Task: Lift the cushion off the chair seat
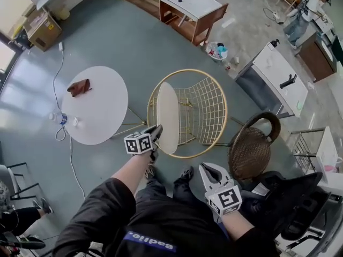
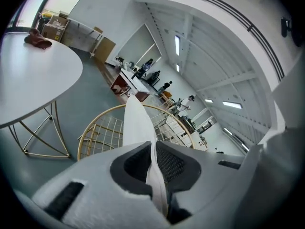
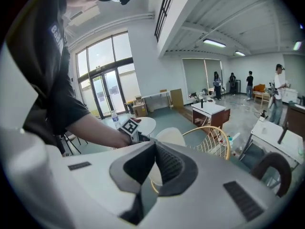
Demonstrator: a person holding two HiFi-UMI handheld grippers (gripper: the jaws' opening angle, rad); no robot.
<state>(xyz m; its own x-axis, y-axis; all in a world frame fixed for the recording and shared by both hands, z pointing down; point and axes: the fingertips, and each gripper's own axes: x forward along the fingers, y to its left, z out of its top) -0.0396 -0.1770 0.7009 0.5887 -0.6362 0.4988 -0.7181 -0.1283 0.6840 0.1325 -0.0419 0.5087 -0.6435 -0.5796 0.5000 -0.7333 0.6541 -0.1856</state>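
A round white cushion [image 1: 167, 116] stands on edge above the gold wire chair [image 1: 187, 70], lifted off its seat. My left gripper [image 1: 155, 130] is shut on the cushion's near rim. In the left gripper view the thin cushion [image 2: 136, 123] runs up from between the dark pads, with the chair's gold rim [image 2: 86, 132] below it. My right gripper [image 1: 206, 168] hangs nearer to me, to the right of the chair, shut with nothing in it. The right gripper view shows its tips [image 3: 153, 144] meeting, and the cushion [image 3: 169, 136] and chair [image 3: 224, 142] beyond.
A round white table [image 1: 102, 116] left of the chair carries a brown cloth [image 1: 79, 87]. A brown wicker chair [image 1: 252, 149] stands to the right, a black chair [image 1: 300, 208] at the lower right. White-topped desks [image 1: 278, 71] and a person [image 1: 305, 15] are farther back.
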